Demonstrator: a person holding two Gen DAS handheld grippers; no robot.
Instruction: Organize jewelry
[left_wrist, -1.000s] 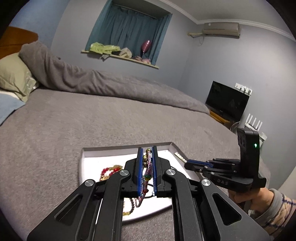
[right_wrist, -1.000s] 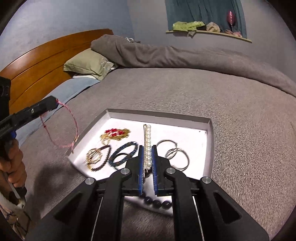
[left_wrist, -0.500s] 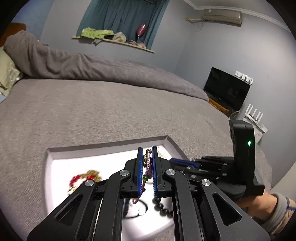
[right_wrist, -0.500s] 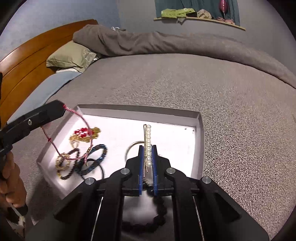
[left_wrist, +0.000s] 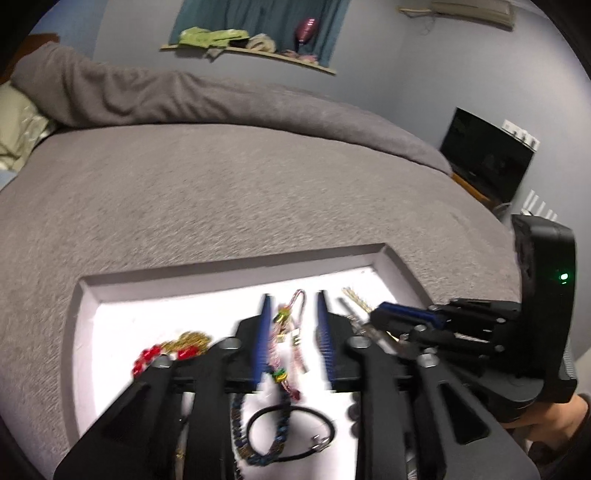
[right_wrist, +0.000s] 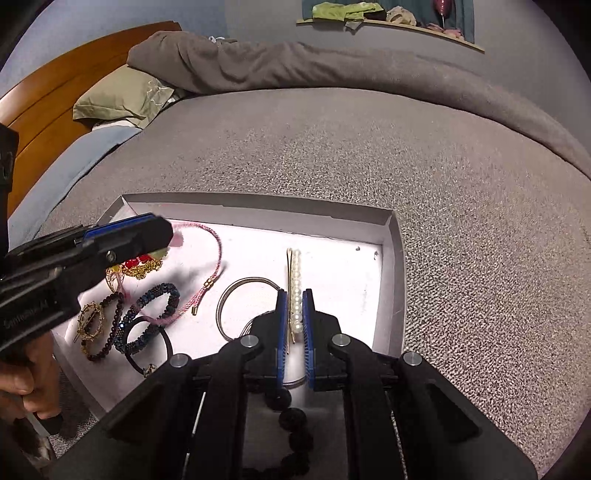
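Note:
A shallow white tray (right_wrist: 395, 258) lies on the grey bed and holds several pieces of jewelry. My left gripper (left_wrist: 293, 299) is open over the tray; the pink cord bracelet (left_wrist: 291, 328) hangs loose between its fingers and drapes onto the tray floor in the right wrist view (right_wrist: 212, 273). My right gripper (right_wrist: 294, 295) is shut on the pearl hair pin (right_wrist: 295, 280), low over the tray's right side. The left gripper also shows in the right wrist view (right_wrist: 162, 232).
In the tray lie a red and gold piece (right_wrist: 142, 267), dark beaded bracelets (right_wrist: 155, 306), a black hair tie (left_wrist: 291, 432), metal bangles (right_wrist: 236, 299) and black beads (right_wrist: 291, 417). Pillows (right_wrist: 122, 96) and a rolled grey duvet (right_wrist: 295, 66) lie at the bed's head.
My left gripper has come down over the tray and opened, letting the pink cord bracelet drop. My right gripper has moved lower into the tray, still holding the pearl pin.

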